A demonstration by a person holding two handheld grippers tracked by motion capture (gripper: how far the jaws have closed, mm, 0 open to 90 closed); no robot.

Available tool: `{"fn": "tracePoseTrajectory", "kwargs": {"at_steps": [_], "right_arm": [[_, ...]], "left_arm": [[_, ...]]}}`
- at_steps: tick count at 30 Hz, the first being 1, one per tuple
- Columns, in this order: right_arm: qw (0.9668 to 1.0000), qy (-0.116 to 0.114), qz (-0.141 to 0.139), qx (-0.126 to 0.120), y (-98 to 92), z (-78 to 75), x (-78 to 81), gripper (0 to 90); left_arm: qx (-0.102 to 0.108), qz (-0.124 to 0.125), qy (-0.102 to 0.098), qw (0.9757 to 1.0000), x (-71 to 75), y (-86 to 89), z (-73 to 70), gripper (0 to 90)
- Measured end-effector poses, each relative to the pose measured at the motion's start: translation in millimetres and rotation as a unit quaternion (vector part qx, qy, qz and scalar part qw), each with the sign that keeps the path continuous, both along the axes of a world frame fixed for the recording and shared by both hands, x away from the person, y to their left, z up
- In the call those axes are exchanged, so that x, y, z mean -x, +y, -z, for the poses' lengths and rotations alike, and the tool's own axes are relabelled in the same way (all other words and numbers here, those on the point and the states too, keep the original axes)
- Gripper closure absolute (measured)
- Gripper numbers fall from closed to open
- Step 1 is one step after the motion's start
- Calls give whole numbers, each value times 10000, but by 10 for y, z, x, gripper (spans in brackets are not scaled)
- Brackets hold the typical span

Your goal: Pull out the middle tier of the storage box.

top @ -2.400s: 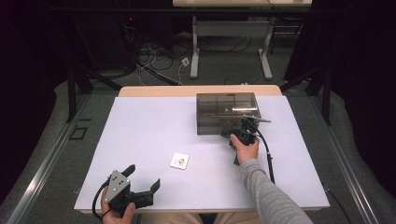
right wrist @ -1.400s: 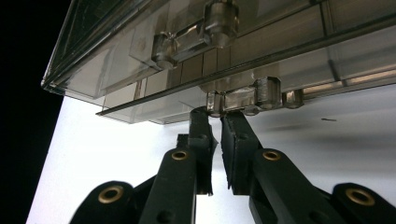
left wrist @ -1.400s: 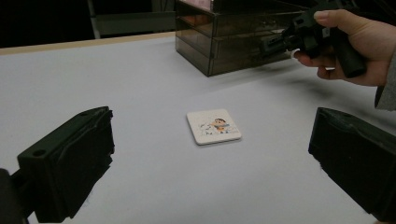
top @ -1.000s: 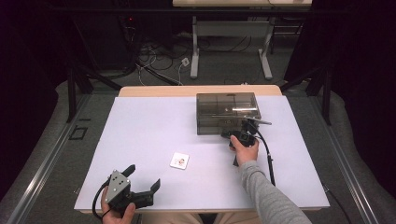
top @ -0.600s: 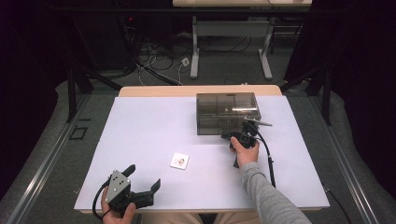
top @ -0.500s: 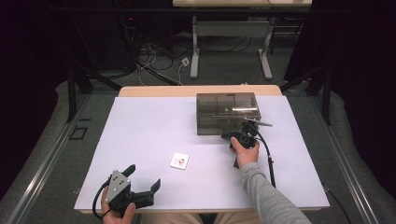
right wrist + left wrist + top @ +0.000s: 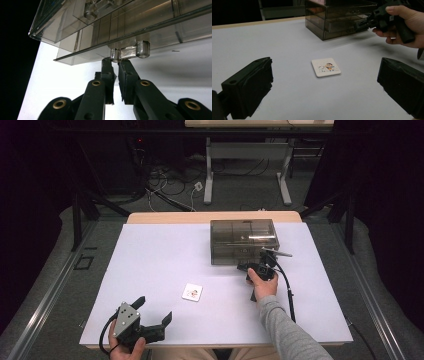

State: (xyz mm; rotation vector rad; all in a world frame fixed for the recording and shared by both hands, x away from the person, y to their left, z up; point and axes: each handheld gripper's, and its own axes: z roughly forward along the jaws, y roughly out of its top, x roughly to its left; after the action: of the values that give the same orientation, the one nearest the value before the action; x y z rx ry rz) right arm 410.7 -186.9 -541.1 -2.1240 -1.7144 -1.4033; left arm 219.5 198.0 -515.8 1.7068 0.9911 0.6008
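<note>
Smoky clear drawer box (image 7: 243,241); white cartoon-printed card (image 7: 192,292).

A smoky, transparent plastic drawer box (image 7: 243,241) is standing upright on the far right part of the white table, its drawer fronts facing the person's side. In the right gripper view its clear walls and stacked drawer fronts (image 7: 130,27) are being seen from low and close. A small clear handle (image 7: 130,52) is jutting from the lower drawer's edge and is being pinched at its left end.
</note>
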Motion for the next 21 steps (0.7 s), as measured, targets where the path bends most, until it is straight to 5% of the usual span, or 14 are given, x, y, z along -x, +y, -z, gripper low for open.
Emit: {"fn": "tracePoseTrajectory", "kwargs": {"at_steps": [21], "right_arm": [[10000,-37,-35,11,-3,11,42,838]], "left_arm": [[-32,0,-17,10000,-2,1,-1,7]]}}
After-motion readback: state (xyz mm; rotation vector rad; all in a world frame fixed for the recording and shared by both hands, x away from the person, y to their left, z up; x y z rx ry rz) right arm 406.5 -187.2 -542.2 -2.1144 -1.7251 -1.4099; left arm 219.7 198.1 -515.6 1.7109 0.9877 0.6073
